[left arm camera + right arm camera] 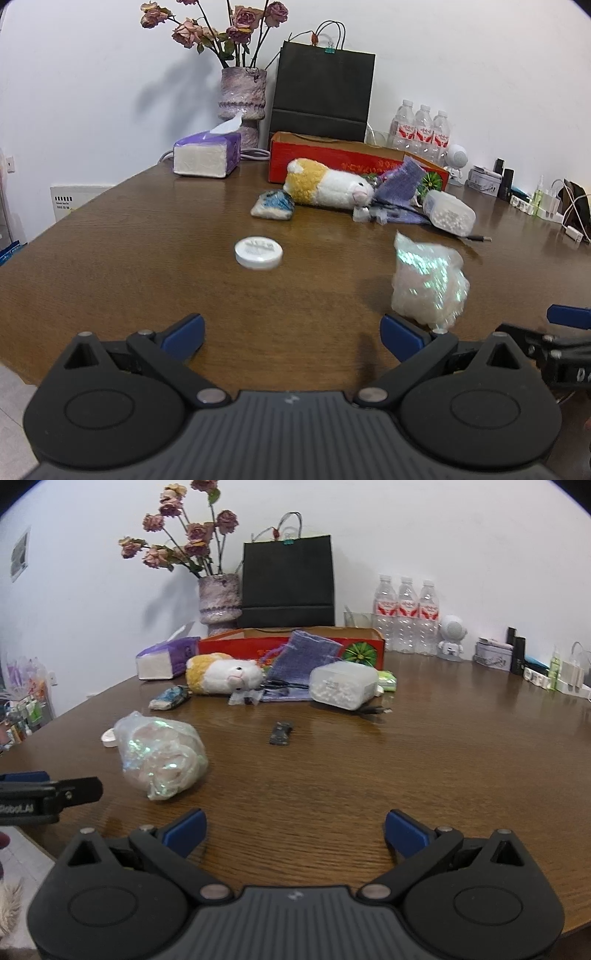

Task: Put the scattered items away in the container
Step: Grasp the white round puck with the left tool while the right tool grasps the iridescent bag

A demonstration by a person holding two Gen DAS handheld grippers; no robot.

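Iridescent crinkled plastic bag (pixel 160 753), bulging, upright on wooden table (pixel 369 775)

Glossy wood-grain table (pixel 406 760), crinkly iridescent plastic bag (pixel 162 753), fluffy plush toy (pixel 327 182), matt paper bag (pixel 323 92).

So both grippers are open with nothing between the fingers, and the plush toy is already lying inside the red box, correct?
Not quite. The plush toy is not inside the red box; it lies on the table in front of it, as the right wrist view shows. The rest holds: the left gripper and right gripper are both open with nothing between the fingers.
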